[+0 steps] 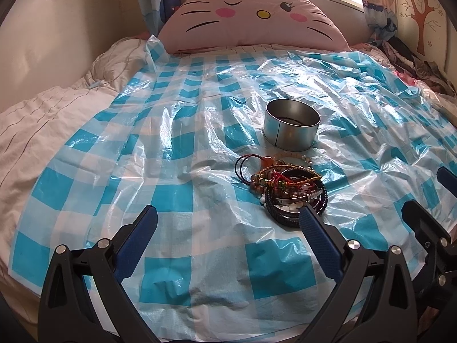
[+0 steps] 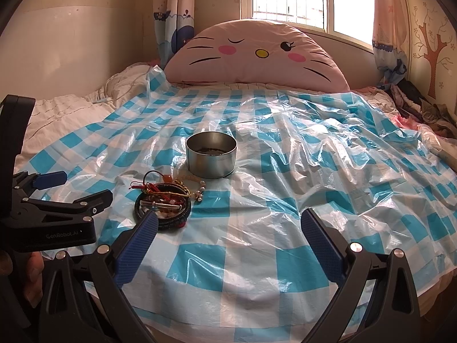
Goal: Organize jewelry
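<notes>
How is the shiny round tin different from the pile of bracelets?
The tin is one plain silver thing; the bracelet pile is many tangled pieces in black, red, gold and beads. The tin stands upright and open at the top; the bracelets lie flat in a heap. The tin sits farther from the grippers, the pile nearer. Both rest on the blue checked plastic sheet.

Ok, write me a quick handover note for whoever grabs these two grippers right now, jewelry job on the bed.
Left gripper: open, empty, low over the plastic sheet, its right finger by the near edge of the bracelet pile.
Right gripper: open, empty, just right of the pile, its left finger by the pile's near edge.
Round tin: upright on the sheet just beyond the pile. Something dark lies on its bottom; cannot tell what.
Done: little or nothing that shows; the bracelets are in one tangled heap.
Left: pick the pieces apart and put them in the tin, probably one at a time.
</notes>
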Available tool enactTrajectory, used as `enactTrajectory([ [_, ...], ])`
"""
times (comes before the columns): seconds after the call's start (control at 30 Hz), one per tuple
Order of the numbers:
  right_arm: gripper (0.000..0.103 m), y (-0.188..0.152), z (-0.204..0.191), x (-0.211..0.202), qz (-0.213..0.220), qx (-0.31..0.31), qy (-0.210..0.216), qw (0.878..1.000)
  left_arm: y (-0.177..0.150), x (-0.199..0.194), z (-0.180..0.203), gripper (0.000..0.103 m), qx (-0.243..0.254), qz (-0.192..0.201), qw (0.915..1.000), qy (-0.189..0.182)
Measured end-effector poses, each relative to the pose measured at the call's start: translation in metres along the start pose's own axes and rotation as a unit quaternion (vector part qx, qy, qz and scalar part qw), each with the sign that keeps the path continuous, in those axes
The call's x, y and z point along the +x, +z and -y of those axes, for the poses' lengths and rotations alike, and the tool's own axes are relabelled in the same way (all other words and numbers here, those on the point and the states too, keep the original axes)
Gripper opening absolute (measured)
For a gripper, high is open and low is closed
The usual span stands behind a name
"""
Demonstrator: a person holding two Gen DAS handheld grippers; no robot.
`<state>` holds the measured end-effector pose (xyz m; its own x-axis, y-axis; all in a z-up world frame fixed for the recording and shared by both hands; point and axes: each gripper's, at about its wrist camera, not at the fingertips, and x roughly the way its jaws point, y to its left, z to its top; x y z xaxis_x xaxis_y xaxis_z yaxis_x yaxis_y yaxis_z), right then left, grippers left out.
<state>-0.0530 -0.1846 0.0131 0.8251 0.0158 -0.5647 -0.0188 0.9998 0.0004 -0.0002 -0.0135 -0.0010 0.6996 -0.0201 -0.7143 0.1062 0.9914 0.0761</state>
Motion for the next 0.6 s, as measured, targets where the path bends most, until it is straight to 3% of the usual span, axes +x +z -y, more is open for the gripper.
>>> enactTrajectory([
  [0.27,0.096,0.000,0.001,0.001,-0.007,0.005,0.003,1.000,0.000,-0.002,0.002,0.096,0.004,0.004,1.0000,-0.004],
  [0.43,0.096,0.002,0.006,-0.004,0.013,0.034,0.014,0.999,0.007,-0.004,0.008,0.096,0.020,0.011,0.9987,-0.044],
  [0.6,0.096,0.003,0.018,-0.004,0.008,0.084,0.037,0.996,0.024,0.013,0.038,0.095,0.088,0.013,0.9944,-0.057],
])
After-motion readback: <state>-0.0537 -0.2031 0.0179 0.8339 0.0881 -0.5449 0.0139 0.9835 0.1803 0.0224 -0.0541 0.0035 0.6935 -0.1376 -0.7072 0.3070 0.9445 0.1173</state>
